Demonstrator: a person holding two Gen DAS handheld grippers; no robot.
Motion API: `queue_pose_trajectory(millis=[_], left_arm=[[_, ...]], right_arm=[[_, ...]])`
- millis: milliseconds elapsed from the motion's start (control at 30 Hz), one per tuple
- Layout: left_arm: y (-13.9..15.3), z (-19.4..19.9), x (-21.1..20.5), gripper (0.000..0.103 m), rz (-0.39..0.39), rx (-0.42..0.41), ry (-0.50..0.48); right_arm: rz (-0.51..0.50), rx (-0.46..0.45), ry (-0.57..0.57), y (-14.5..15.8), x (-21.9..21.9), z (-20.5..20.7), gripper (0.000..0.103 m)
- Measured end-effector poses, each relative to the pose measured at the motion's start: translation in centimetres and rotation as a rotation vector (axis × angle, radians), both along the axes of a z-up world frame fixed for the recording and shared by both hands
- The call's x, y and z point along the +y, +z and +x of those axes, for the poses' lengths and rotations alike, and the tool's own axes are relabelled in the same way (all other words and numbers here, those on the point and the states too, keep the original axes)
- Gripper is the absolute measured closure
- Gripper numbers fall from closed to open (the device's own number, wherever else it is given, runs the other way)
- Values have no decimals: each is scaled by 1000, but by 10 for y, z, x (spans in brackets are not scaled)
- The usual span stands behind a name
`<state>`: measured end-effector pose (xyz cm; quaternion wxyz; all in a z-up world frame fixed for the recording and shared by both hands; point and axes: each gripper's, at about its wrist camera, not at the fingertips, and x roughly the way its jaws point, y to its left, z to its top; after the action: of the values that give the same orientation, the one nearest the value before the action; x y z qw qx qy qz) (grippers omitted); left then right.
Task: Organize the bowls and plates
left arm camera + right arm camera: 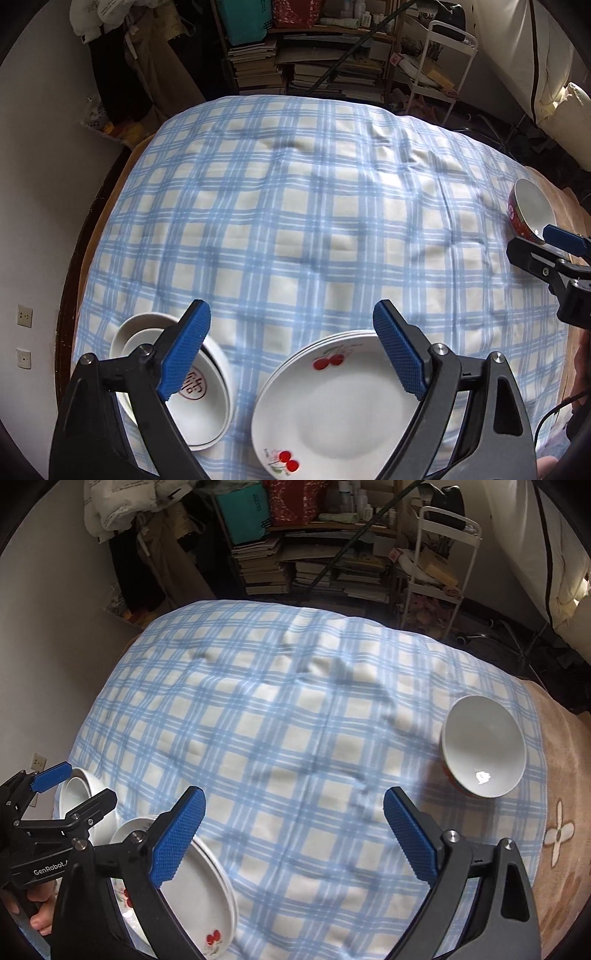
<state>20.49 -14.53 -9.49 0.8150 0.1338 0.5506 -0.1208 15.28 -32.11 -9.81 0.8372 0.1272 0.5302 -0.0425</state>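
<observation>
**Grippers Empty, Last Bowl Still Apart**

Left gripper point(291, 354) is seen spread wide, empty, above stacked white bowls point(199, 391) and cherry plates point(332, 406).

Right gripper point(293, 834) is likewise held wide, gripping nothing. 1 red-sided bowl point(484, 746) remains well apart on the checked cloth point(277, 720); fetching it is judged next, requiring a rim grasp.

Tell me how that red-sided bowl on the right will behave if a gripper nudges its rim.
The red-sided bowl already sits tilted on the soft checked blanket, so it may rock or tip. Its glossy glaze looks slippery. Probably ceramic, so fragile.
</observation>
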Motion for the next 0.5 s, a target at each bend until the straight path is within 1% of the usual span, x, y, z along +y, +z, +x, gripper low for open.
queue_pose_trajectory(millis=[167, 300, 367, 500], left_arm=[[-7, 7, -52, 14, 16, -9, -72], [-8, 10, -96, 14, 20, -42, -138], [-8, 13, -115, 14, 13, -48, -150], [-9, 22, -151, 14, -27, -34, -157]], right_arm=[[-9, -17, -55, -4, -50, -2, 2], [-29, -40, -78, -6, -84, -4, 2], [-39, -44, -97, -8, -101, -6, 2], [-19, -33, -148, -15, -137, -10, 2]])
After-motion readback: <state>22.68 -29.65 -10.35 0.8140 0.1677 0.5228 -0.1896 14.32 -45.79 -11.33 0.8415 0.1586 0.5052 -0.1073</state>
